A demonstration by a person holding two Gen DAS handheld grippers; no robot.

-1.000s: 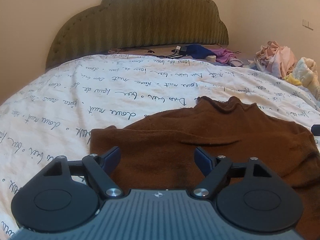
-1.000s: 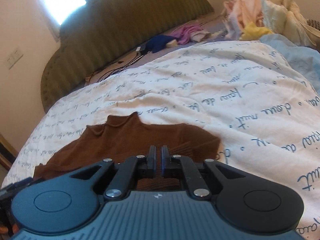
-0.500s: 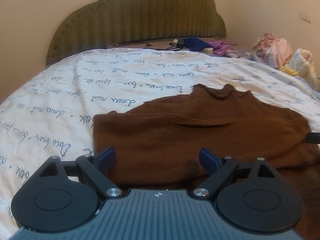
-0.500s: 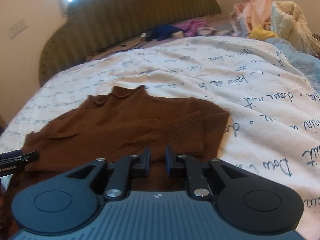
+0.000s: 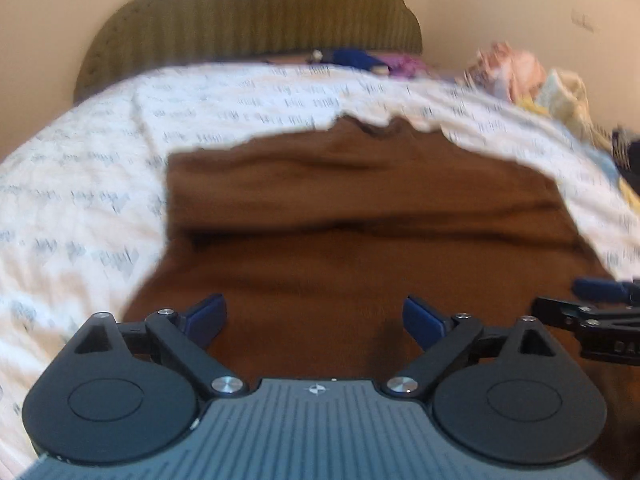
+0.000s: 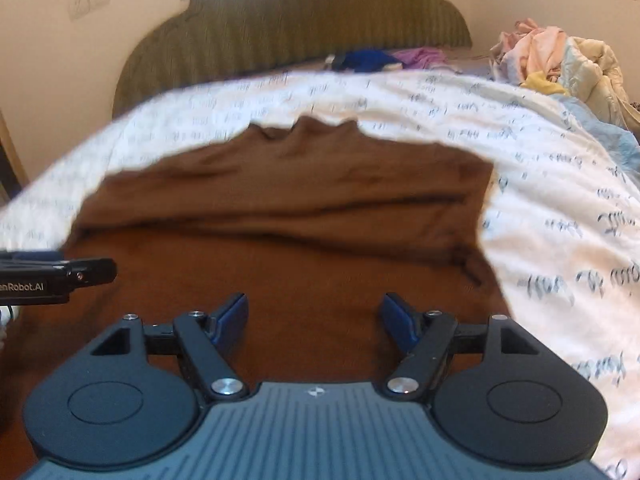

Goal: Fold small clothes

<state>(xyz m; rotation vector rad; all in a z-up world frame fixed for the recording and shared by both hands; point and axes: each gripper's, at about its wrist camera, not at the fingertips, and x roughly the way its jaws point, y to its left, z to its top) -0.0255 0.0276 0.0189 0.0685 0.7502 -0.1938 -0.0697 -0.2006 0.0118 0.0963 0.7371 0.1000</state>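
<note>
Both wrist views are blurring and dropping closer over the brown sweater (image 5: pixel 360 216) than a second ago; it is filling far more of each frame now. My right gripper (image 6: pixel 314 320), pinched nearly closed a second ago, is standing wide apart now with nothing between its fingers, so I'm judging one fold step as just released and the next grab as coming up. The sweater is lying flat on the white printed bedspread (image 5: pixel 100 184), collar toward the headboard (image 5: pixel 256 16), sleeves already folded across the chest.

My left gripper (image 5: pixel 314 320) is hovering low over the near hem, spread wide, empty, pointing at the collar. The right is sitting just beside it, level, same heading. Whether either fingertip is touching cloth, I can't tell. Loose laundry pile (image 6: pixel 560 60) is sitting far right.
</note>
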